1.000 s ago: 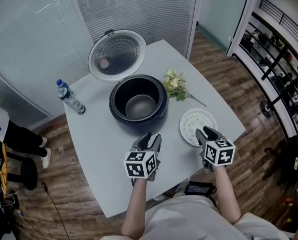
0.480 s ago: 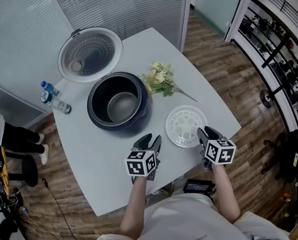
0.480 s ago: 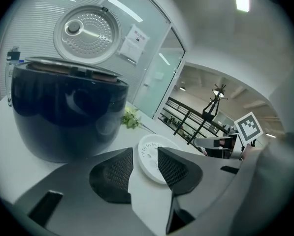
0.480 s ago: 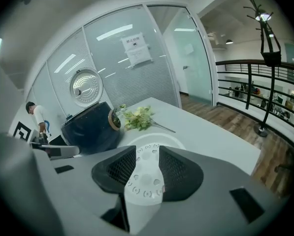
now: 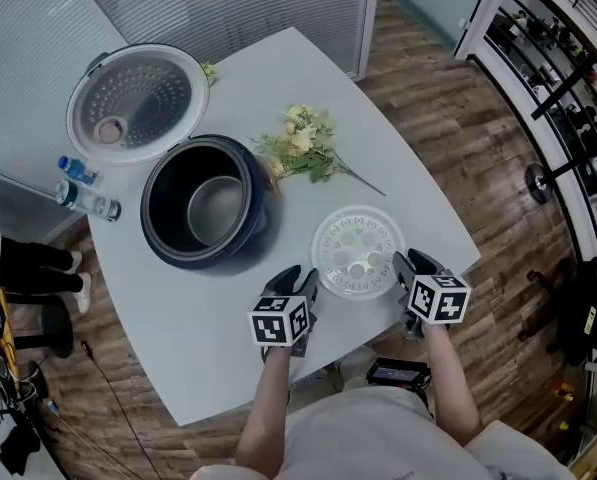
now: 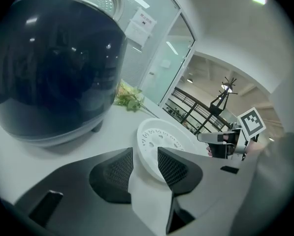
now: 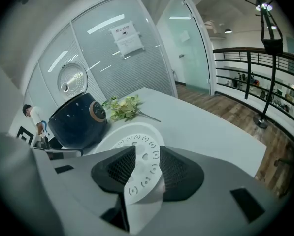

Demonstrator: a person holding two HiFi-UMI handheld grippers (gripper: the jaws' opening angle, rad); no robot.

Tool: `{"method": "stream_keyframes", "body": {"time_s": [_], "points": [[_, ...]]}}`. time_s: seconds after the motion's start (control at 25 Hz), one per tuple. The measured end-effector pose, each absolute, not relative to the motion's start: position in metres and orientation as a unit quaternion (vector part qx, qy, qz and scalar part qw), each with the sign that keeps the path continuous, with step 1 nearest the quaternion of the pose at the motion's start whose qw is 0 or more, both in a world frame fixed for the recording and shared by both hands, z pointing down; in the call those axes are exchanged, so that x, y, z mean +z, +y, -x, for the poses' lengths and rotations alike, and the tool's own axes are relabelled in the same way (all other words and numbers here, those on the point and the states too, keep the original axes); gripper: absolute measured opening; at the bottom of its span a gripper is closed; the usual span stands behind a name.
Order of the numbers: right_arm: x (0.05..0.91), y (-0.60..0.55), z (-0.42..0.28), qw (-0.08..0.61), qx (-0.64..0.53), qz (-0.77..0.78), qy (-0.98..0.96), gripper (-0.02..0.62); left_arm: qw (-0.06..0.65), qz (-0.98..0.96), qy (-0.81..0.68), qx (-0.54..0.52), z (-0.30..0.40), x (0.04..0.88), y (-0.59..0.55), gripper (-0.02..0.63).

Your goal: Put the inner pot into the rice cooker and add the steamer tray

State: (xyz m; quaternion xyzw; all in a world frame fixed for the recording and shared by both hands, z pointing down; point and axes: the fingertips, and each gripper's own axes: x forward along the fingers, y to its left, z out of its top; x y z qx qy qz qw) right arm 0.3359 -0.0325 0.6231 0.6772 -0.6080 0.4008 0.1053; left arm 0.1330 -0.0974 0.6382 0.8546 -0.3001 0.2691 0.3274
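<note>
A pale table (image 5: 278, 78) with rounded corners stands on a dark wood-plank floor (image 5: 498, 168). Behind it runs a glass wall (image 5: 248, 8) covered in fine horizontal stripes. A printed sheet (image 7: 127, 39) is stuck to one pane, and a plain greenish glass panel (image 7: 186, 48) stands beside it. Bright strip lights (image 7: 105, 23) show in the glass. A black railing (image 5: 563, 78) lines the right side, and near it rises what looks like a tall black coat stand (image 7: 271, 33).
</note>
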Motion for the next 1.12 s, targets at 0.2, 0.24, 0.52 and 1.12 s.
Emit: {"method": "stream_keyframes", "body": {"time_s": [0.2, 0.24, 0.52, 1.12], "points": [[0.639, -0.038, -0.348, 0.095, 0.415, -0.670, -0.607, 0.154, 0.365, -0.837, -0.314, 0.262, -0.139, 0.660, -0.100, 0.146], [0.641, -0.039, -0.350, 0.094, 0.416, -0.669, -0.609, 0.155, 0.375, -0.833, -0.316, 0.256, -0.141, 0.663, -0.101, 0.146], [0.652, -0.055, -0.355, 0.090, 0.423, -0.647, -0.628, 0.155, 0.404, -0.817, -0.329, 0.249, -0.149, 0.676, -0.099, 0.146], [0.671, -0.057, -0.353, 0.105, 0.426, -0.636, -0.635, 0.078, 0.419, -0.814, -0.324, 0.238, -0.156, 0.677, -0.101, 0.077]]}}
